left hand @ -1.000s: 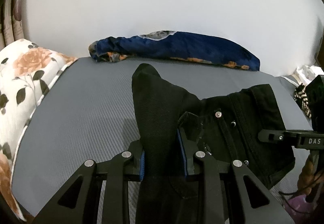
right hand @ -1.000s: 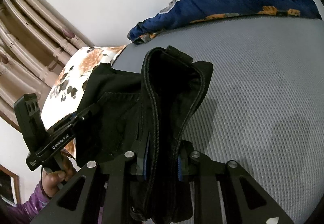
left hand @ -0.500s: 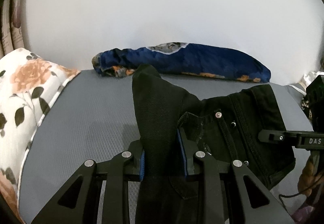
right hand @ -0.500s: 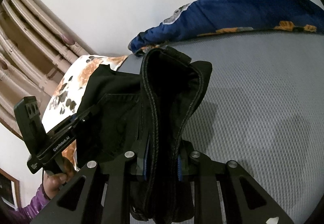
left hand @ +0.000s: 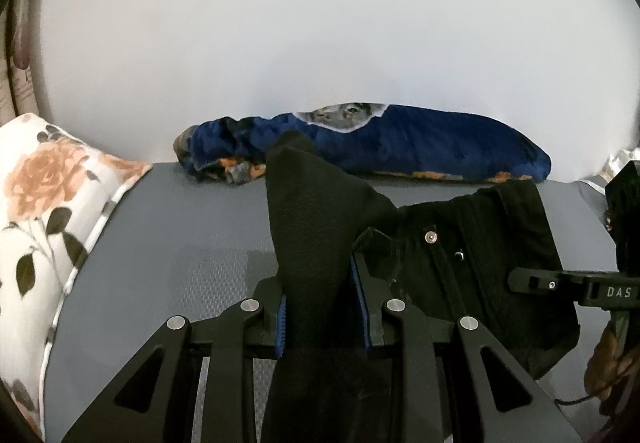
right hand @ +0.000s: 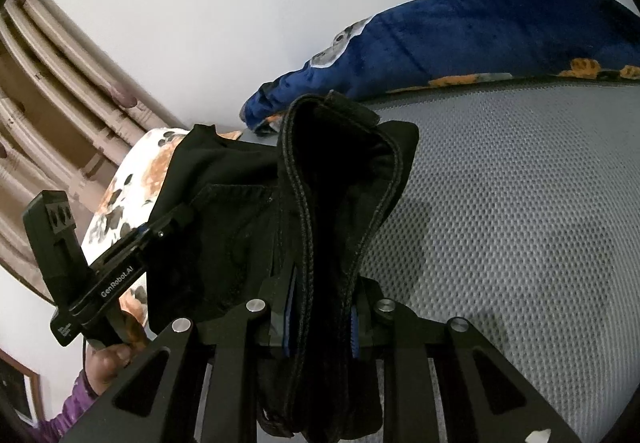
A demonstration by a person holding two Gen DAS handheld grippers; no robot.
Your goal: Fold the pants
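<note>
your left gripper (left hand: 322, 307) is clamped on a bunched fold of the black pants (left hand: 472, 263), with the blue-edged pads pressed against the cloth on both sides. the pinched part rises in a peak above the jaws, and the rest of the garment spreads to the right, where a metal button (left hand: 431, 237) shows on the waistband. your right gripper (right hand: 320, 307) is likewise closed on the pants (right hand: 320, 179), holding a thick stitched edge that loops up and over between its pads.

the pants hang between your two tools above the grey mat (left hand: 180, 243), and how much of the cloth rests on it you cannot tell from these views. in the right wrist view your left hand (right hand: 108, 359) grips the other tool's handle at the lower left, with a purple sleeve (right hand: 68, 411) below it.

a dark blue blanket (left hand: 400, 147) with orange patches lies rolled along the far edge of the mat against the white wall (left hand: 320, 23). a floral pillow (left hand: 44, 203) sits at the mat's left side, and a beige curtain (right hand: 52, 83) hangs beyond it.
</note>
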